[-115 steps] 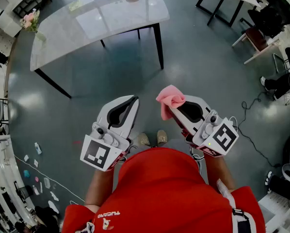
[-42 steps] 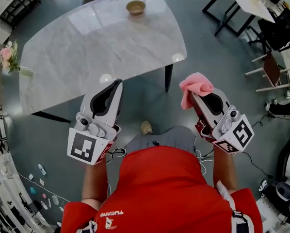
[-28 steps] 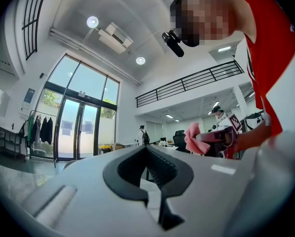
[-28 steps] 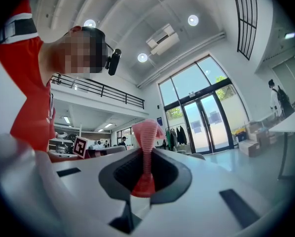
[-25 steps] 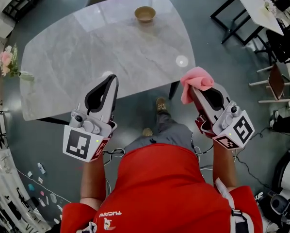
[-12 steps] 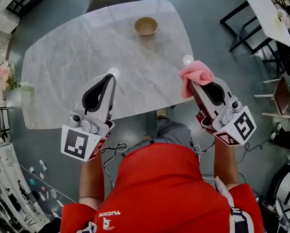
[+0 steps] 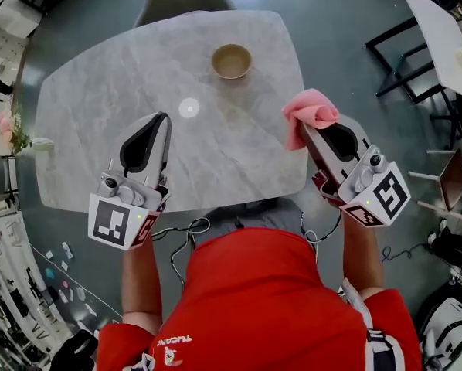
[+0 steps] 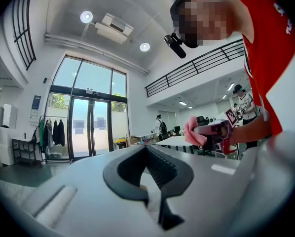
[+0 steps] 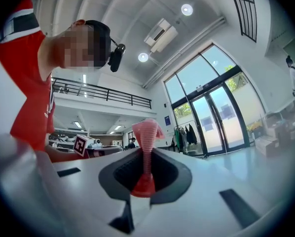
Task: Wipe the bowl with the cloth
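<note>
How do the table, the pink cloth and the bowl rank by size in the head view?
1. table, by far the largest.
2. pink cloth and bowl: close. The cloth looks slightly bigger, but it is raised nearer the camera, so I won't rank them.

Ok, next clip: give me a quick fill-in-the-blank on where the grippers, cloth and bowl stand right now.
1. The right gripper is shut on a ____ cloth.
2. The left gripper is shut and holds ____.
3. The bowl stands on the table, and ____ gripper touches it.

Missing words: pink; nothing; neither.
</note>
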The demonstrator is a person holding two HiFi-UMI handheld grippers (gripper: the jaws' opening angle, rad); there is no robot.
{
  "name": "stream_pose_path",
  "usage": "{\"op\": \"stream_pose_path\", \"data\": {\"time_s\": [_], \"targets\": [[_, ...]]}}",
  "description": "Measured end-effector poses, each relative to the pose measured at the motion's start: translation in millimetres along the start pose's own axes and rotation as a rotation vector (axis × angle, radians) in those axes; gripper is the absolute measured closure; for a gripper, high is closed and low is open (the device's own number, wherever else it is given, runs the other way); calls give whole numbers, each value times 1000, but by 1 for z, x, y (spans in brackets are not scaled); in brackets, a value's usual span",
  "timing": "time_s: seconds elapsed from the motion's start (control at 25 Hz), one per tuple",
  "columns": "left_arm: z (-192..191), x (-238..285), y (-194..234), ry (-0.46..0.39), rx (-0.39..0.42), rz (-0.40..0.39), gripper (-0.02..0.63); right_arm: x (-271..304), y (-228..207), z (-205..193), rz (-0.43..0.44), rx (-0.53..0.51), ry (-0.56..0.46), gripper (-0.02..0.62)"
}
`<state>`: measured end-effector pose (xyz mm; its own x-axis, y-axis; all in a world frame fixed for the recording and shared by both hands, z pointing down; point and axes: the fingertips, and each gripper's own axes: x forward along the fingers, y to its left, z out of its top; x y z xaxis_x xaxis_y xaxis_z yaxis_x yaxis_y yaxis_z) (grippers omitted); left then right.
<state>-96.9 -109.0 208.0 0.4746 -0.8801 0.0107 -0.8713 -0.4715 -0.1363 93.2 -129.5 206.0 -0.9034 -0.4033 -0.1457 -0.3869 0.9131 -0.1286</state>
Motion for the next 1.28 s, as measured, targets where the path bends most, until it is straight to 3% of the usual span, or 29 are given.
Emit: {"op": "stream_pose_path", "data": {"time_s": [0.36,0.8,0.96,1.12,1.28], "targets": [[-15,31,37,39,12,-15,600,38,-30,-11,10,11,31,574],[-48,80,56,79,39,-157,598,69,-51,-23,-27,12,63,574],[-75,97,55,148,25,-217,593,75,-59,-29,-39,8,81,574],[-110,111,54,234,20,-273,516,79,-65,-38,-54,20,102,574],[-137,128,49,248,92,-347,392,79,-71,-48,-65,36,123,574]]}}
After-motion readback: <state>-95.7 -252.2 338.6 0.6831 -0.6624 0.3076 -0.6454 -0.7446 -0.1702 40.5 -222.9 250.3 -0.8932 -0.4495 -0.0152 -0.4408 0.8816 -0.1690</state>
